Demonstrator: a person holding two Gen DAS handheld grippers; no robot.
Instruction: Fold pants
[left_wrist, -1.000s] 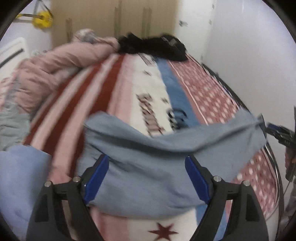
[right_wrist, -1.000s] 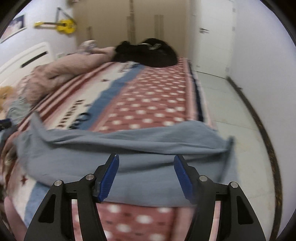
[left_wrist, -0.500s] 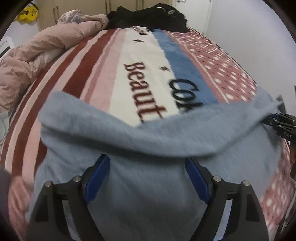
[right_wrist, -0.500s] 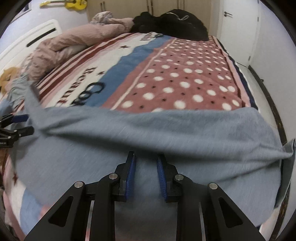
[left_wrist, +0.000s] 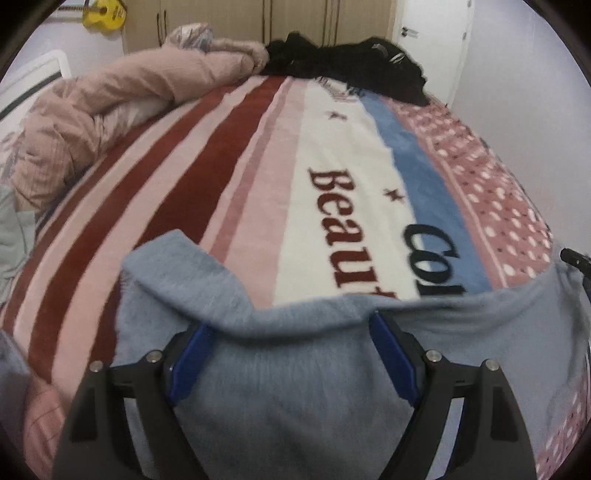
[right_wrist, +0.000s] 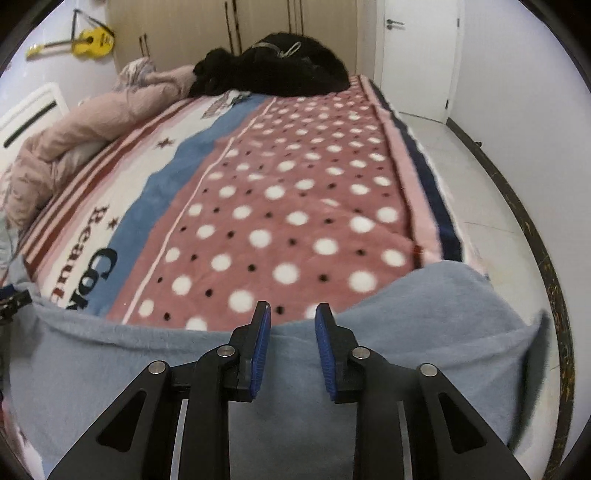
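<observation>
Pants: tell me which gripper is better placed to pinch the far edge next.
Right, probably. The right gripper straddles the far edge of the pants with jaws narrowly apart; the left gripper gapes wide over a rumpled fold.

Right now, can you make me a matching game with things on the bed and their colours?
Things:
1. pants
2. guitar
3. clothes pile
4. rumpled quilt

Colours:
A. black
B. pale pink
C. grey-blue
D. yellow

Pairs: 1-C, 2-D, 3-A, 4-B.

The guitar hangs on the wall, not on the bed.
</observation>
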